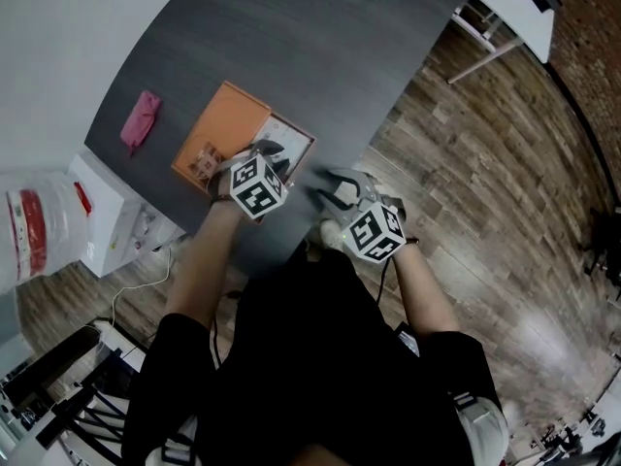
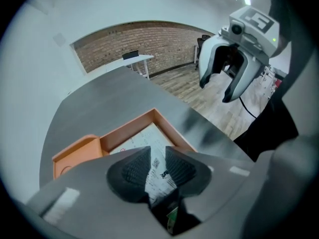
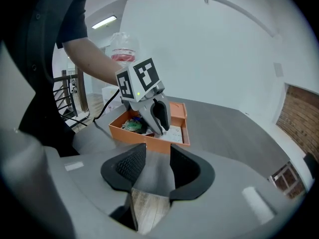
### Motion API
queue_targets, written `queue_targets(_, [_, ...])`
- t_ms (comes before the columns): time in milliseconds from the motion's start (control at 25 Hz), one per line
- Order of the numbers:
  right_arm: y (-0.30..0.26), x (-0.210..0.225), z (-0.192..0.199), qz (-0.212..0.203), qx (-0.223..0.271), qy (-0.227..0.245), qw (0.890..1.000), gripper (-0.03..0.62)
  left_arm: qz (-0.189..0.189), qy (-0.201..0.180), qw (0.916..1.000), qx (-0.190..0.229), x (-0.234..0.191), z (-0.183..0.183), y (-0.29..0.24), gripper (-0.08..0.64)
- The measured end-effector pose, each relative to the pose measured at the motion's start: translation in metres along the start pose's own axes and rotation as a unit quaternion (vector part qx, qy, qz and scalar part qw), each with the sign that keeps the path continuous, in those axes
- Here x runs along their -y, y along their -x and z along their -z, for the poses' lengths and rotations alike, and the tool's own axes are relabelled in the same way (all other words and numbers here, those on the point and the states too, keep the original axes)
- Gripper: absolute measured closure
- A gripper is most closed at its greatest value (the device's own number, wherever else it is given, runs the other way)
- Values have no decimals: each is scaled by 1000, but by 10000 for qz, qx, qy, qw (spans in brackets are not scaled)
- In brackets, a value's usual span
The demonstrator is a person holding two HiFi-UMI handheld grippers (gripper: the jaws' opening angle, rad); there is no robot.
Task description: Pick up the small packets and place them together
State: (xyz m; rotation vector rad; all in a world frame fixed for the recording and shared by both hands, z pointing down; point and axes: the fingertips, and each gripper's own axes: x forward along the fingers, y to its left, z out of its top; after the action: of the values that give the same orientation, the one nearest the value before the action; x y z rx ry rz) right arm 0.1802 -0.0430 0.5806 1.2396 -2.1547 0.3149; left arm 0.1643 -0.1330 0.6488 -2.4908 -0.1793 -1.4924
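Two tools in view, but only the left tool (image 1: 278,158) matters for the next move. It points steeply down into the orange tray (image 3: 144,136) on the dark desk (image 1: 291,47), reaching the tray's white end. Its jaws stand narrowly apart, with a white printed packet (image 2: 157,177) filling the gap between the pads (image 2: 133,169). Can't tell whether the pads bite it or just flank it. The packet looks to run lengthwise along the gap, so the jaws would close across its short way; that's a judgement, since its edges are partly hidden. A greenish heap of other small packets (image 3: 130,125) lies in the tray's other end, to the left in the head view, near the left tool but apart from it. So the coming carry is probably short: lift, shift left inside the tray, drop on the heap. Off to the side, the right tool (image 1: 326,190) hangs over the desk's near edge, just outside the tray's right rim. Its jaws are spread, with only desk and wood floor showing between them. The left hand is clearly nearer, and the right looks idle for this step.
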Motion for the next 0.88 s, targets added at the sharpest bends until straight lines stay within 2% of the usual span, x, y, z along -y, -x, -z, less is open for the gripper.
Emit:
queue_targets(240, [-4,-1,-8,-115,64,159,9998,439,-152,135,9996,204,0,-4,8,505])
queue_targets(440, [-5,-1,-9,-183,52,274,9994,440,-181,436,9971,590,-2,-16,19,518])
queue_targets(600, [-6,0,-14,-203,94,347,9991,442,-286,732,9917,1015,-6,-27,32,522])
queue_targets(760, [-7,2,-22,-220,148,423,9988,443,-382,1169,9798,1576,-15,-38,46,522])
queue_targets(880, [-7,1,-26,-233,173,485,9984,445,-427,1669,9619,2124,-26,-48,64,522])
